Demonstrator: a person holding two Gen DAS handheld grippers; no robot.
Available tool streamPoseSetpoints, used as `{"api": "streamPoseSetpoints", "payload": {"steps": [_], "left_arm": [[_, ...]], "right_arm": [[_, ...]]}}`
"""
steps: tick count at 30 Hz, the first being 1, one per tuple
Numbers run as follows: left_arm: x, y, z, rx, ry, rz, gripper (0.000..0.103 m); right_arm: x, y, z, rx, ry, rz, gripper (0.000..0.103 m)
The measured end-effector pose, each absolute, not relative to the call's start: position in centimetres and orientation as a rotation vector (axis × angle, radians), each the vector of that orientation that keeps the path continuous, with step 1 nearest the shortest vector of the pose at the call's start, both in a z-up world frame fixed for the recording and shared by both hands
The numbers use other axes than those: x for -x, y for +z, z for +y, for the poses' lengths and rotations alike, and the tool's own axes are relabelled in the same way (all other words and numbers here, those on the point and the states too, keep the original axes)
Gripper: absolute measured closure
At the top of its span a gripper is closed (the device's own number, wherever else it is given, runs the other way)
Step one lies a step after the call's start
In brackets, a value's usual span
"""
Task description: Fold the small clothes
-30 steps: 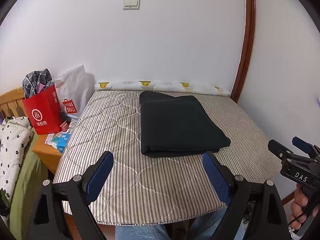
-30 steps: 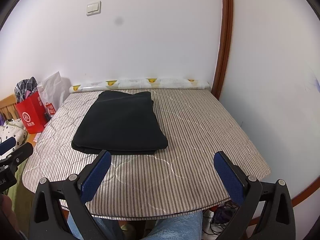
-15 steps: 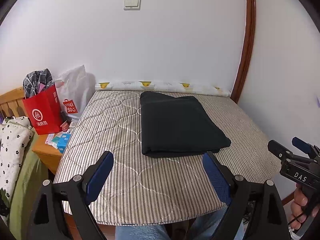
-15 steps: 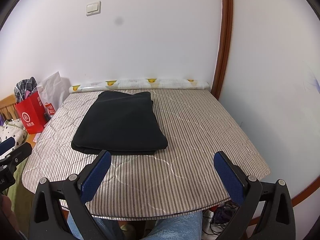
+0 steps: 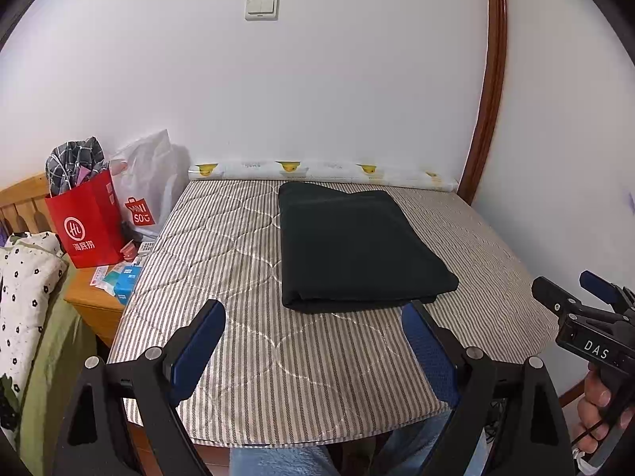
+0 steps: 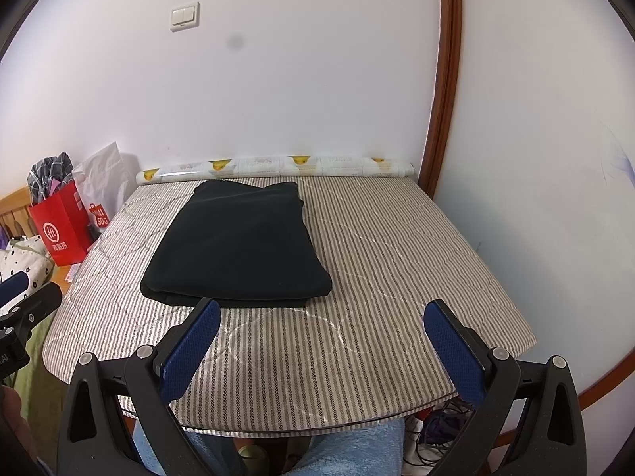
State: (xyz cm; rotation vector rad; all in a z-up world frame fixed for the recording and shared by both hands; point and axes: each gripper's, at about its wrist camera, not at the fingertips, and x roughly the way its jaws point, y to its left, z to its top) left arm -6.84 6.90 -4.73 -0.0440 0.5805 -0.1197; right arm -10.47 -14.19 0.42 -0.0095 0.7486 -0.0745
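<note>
While poised above the near edge of the striped surface (image 6: 397, 261): both grippers, left (image 5: 313, 337) and right (image 6: 321, 337), fingers spread wide, gripping nothing. Folded dark garment (image 5: 357, 246) flat mid-surface, just beyond.

There is one dark folded cloth (image 5: 357, 246) on one striped quilted bench (image 5: 246, 261). One long white roll with yellow ducks (image 5: 317, 169) lies along the far edge. There are two claws with blue pads, the left claw (image 5: 313, 327) and the right claw (image 6: 321, 329). Past the left edge stand two bags: one red paper bag (image 5: 85, 226) and one white plastic bag (image 5: 149, 190). One white light switch (image 5: 261, 7) is on the wall.
</note>
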Motion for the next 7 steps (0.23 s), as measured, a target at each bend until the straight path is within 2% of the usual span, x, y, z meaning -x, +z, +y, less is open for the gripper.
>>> {"api": "streamPoseSetpoints", "payload": {"steps": [7], "left_arm": [[6.91, -4.61, 6.88, 0.044, -0.122, 0.576, 0.013]], "right_arm": [[10.46, 0.6, -14.18, 0.015, -0.069, 0.743, 0.002]]}}
